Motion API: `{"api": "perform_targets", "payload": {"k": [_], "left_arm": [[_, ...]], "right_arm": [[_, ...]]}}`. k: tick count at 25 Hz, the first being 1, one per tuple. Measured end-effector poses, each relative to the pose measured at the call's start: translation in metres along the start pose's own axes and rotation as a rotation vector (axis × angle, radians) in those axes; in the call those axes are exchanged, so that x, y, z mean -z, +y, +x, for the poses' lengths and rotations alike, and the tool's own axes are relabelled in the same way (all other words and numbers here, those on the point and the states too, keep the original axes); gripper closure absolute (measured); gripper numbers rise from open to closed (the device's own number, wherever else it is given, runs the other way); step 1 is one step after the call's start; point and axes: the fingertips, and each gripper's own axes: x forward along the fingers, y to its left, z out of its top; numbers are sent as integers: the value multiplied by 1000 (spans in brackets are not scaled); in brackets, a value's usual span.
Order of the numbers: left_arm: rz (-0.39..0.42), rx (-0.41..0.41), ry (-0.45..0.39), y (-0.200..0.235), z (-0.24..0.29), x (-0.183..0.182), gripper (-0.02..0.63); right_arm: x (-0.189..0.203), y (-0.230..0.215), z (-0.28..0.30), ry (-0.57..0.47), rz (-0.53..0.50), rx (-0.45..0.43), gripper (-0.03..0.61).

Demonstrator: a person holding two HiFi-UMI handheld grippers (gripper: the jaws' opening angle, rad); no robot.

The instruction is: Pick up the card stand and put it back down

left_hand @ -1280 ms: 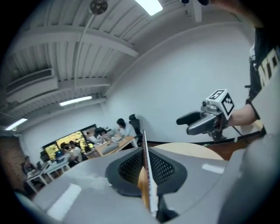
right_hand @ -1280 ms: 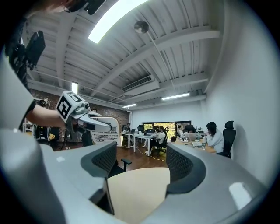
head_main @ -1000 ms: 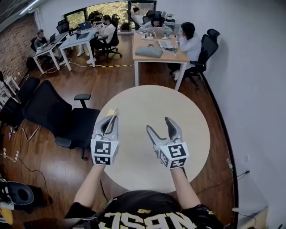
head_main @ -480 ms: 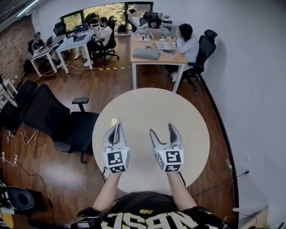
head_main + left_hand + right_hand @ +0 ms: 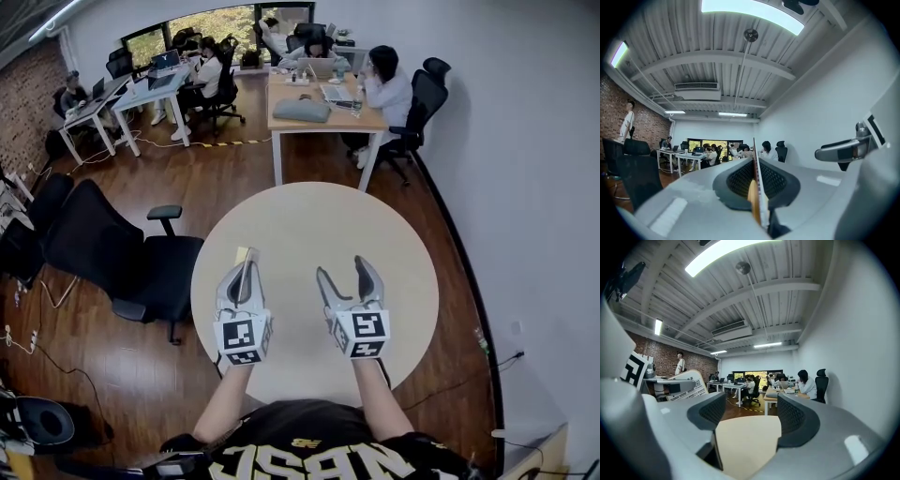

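Where the round table point(image 5: 394, 234) fills the middle of the head view, the count stands at one table, two grippers and one card stand.

- Left gripper point(image 5: 246, 263): jaws shut tight on the card stand point(image 5: 757, 187), a thin printed card held on edge near the table's left rim. Whether it touches the top cannot be told.
- Right gripper point(image 5: 344, 270): jaws apart, having just closed a little further, with only tabletop showing between them.
- The grippers sit side by side, well apart.
- Open tabletop stretches beyond both to the far rim.
- One black chair point(image 5: 141, 258) stands against the left rim.
- A white wall point(image 5: 525, 187) runs near the right rim.
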Motion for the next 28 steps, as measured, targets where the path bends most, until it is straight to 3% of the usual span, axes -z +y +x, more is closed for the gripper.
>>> {"api": "perform_targets", "payload": {"k": [8,16,23,28], "left_arm": [[-3,46,34,-9,-6,12,598],[-8,167,41,-34,8,15,598],[17,347,71,-100,28,26,598],[41,517,103,-156,37,28,598]], "right_arm": [[7,-3,-16,9,-6,23,230],[20,-46,-52,25,47,146,230],[37,-85,-97,41,76,274,230],[41,-114,-146,57,113,417,230]]}}
